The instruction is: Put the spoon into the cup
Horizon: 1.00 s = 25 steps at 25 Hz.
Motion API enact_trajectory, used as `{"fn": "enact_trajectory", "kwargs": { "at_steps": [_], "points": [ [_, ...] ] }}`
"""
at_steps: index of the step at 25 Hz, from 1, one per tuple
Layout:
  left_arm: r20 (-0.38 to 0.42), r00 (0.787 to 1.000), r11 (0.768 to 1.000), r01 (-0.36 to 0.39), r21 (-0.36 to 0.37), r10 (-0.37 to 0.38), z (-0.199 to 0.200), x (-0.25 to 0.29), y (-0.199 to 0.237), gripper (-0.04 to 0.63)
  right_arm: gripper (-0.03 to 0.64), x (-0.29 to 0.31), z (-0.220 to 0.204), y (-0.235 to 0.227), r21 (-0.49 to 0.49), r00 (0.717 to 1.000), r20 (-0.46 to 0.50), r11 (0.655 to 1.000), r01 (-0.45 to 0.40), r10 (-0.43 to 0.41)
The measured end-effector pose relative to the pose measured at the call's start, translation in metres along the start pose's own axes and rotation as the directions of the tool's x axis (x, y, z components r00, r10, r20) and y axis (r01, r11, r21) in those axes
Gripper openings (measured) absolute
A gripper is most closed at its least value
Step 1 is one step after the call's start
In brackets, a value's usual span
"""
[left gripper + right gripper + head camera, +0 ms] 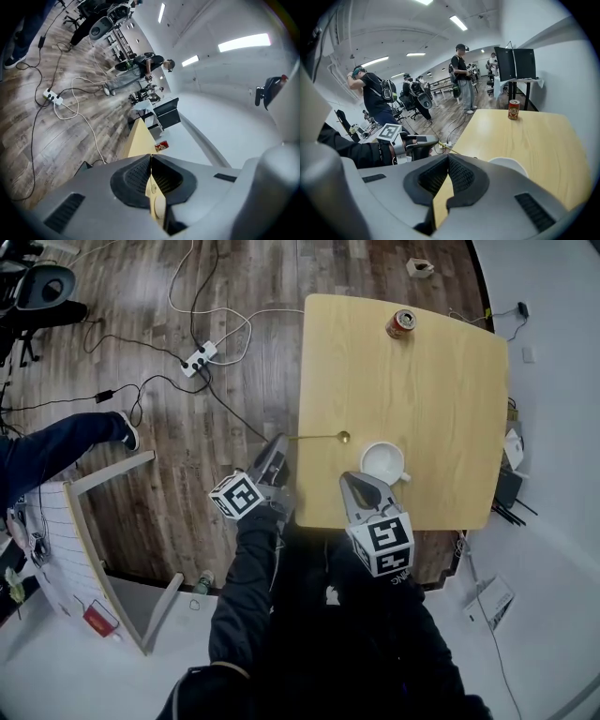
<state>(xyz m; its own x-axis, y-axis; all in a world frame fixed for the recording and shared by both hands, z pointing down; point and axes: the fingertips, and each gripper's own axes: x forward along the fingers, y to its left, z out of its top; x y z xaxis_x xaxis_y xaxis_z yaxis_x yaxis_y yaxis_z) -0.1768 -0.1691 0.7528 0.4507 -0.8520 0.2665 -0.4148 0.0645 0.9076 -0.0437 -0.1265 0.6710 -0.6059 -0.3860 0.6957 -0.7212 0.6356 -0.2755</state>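
A thin gold spoon (323,437) reaches over the left edge of the light wood table (422,381), its bowl just left of the white cup (382,463). My left gripper (282,440) is off the table's left edge, shut on the spoon's handle end. In the left gripper view a pale gold strip of spoon (157,201) shows between the shut jaws of the left gripper (151,157). My right gripper (349,477) is at the near edge beside the cup, shut on nothing. The right gripper view shows the right gripper (448,157), the cup's rim (508,164) and the held spoon (443,146).
A red drink can (401,323) stands at the table's far edge. A power strip (199,358) and cables lie on the wood floor to the left. A white chair (94,549) stands at the near left. People (461,75) stand in the room beyond.
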Motion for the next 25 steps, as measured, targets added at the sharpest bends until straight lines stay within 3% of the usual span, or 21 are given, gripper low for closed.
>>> {"fn": "enact_trajectory", "kwargs": {
  "at_steps": [8, 13, 17, 25],
  "points": [
    [0.006, 0.996, 0.994, 0.086, 0.07, -0.087, 0.007, -0.021, -0.082, 0.035, 0.02, -0.067, 0.001, -0.03, 0.075, 0.994, 0.065, 0.993, 0.087, -0.092],
    [-0.054, 0.993, 0.983, 0.116, 0.141, -0.109, -0.017, -0.016, -0.123, 0.035, 0.02, -0.098, -0.011, -0.048, 0.119, 0.987, 0.087, 0.985, 0.124, -0.135],
    [-0.113, 0.991, 0.969, 0.101, 0.224, -0.077, -0.043, -0.001, -0.136, 0.035, 0.02, -0.11, -0.02, -0.058, 0.145, 0.984, 0.098, 0.98, 0.137, -0.152],
    [-0.203, 0.978, 0.911, 0.041, 0.411, 0.048, -0.089, 0.027, -0.138, 0.035, 0.02, -0.129, -0.041, -0.073, 0.167, 0.98, 0.098, 0.974, 0.153, -0.17]
  ]
}}
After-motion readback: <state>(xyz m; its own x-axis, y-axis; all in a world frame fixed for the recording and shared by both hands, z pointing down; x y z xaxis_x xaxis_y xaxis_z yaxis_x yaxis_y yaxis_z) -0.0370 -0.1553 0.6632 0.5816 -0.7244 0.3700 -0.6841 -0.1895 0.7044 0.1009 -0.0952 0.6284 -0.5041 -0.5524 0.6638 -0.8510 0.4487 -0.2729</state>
